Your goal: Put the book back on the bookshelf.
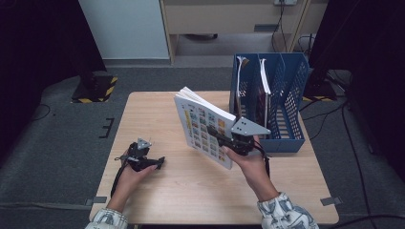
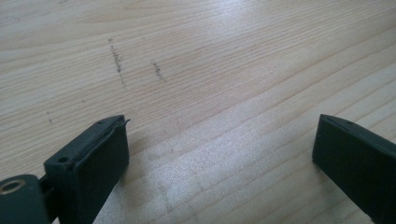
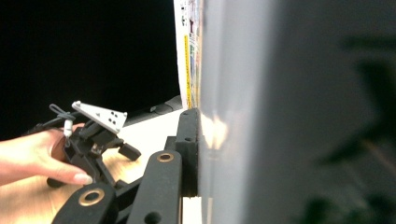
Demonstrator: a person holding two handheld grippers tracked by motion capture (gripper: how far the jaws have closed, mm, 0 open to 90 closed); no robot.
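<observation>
Above the table's [image 1: 157,191] middle, the right claw [image 1: 224,140] is clamped on a book [image 1: 203,125], holding it tilted on edge clear of the wood, its picture-grid cover facing the person; just beyond stands a blue file rack [image 1: 286,95] with other books in it; toward the near left edge the left claw [image 1: 155,163] rests low over bare wood, jaws spread wide with nothing between them.

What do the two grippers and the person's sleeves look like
Both grippers are black, each with two flat, blocky jaws. The right gripper carries a grey three-cornered plate dotted with small holes; the left gripper has a smaller one. Brass-coloured rivets mark the linkage. A dark cable trails from the left gripper. The sleeves are white with a blue-grey pattern.
</observation>
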